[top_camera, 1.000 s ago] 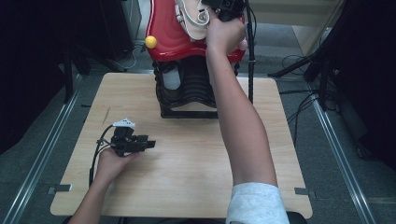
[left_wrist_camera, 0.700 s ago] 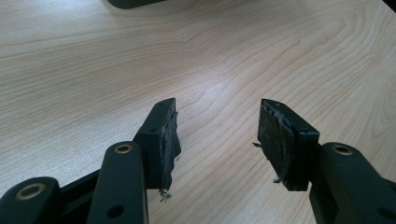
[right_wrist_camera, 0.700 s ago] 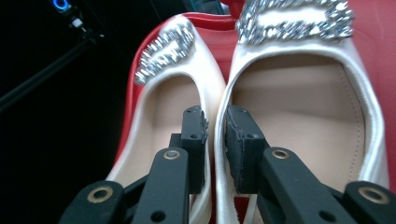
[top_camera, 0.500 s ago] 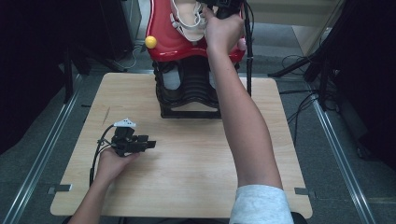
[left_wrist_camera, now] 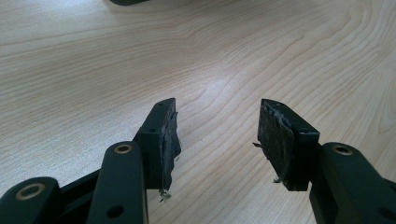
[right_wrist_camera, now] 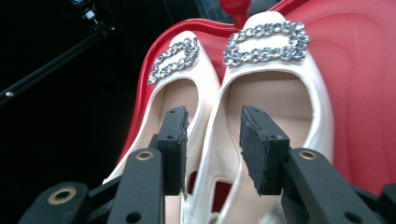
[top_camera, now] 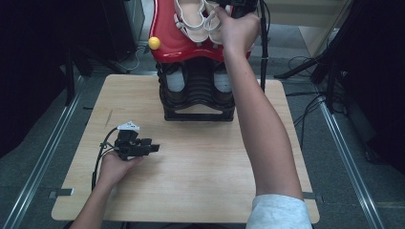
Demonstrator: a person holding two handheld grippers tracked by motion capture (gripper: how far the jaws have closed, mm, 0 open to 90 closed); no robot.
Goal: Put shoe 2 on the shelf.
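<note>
white shoes x2, red stand | R jaws just opening, straddle shoe edge | L jaws apart

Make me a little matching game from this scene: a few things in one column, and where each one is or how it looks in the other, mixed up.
Things:
1. white shoes
2. left gripper
3. yellow ball
4. black stand

Places or states:
A. on the far part of the wooden table, under the red tray
B. low over bare wood, jaws apart, nothing between them
C. at the left edge of the red tray
D. side by side on the red tray, with sparkling buckles

Pairs: 1-D, 2-B, 3-C, 4-A
</note>
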